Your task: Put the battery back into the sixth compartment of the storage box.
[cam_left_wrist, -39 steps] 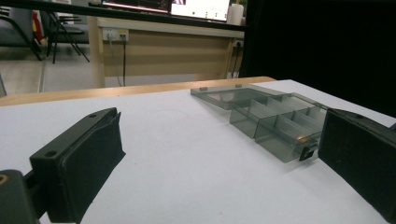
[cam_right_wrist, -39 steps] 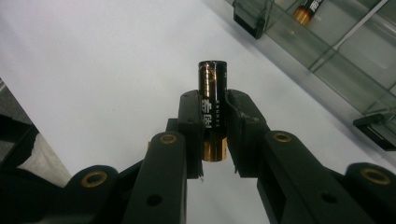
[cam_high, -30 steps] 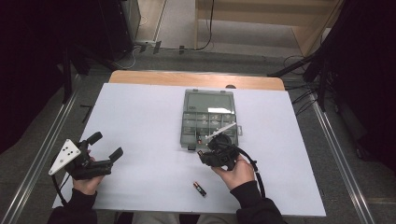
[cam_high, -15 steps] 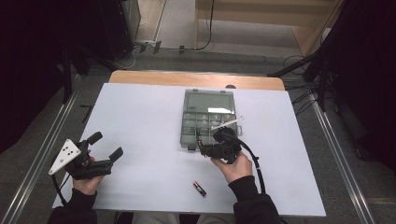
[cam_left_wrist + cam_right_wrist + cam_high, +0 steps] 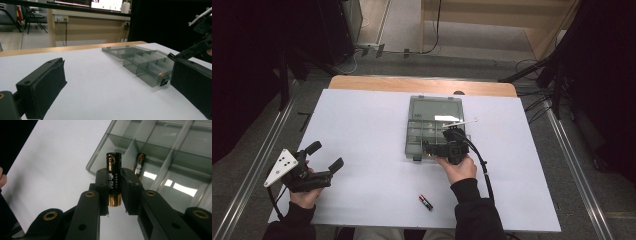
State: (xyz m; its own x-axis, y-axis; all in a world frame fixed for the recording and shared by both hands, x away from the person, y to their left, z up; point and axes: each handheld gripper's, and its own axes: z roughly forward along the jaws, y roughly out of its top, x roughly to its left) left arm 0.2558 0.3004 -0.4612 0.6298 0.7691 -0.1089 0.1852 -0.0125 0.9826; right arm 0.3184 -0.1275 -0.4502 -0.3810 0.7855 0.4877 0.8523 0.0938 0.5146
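right tongs [image 5: 113, 192] clamped on battery [image 5: 113, 180], upright over organizer box [image 5: 434, 107] for dropping in; left tongs [image 5: 324, 156] wide, idle near desk's [image 5: 362, 125] left edge.

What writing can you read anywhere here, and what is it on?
Held battery: gold print, seemingly two Chinese characters plus a round emblem, too blurred to quote.
Battery in the box: a red and gold mark, unreadable.
Battery on the table: too small to read.
Nothing else carries text.

Right claw [image 5: 438, 146] over compartment box [image 5: 435, 107]; loose battery [image 5: 426, 202] near table edge
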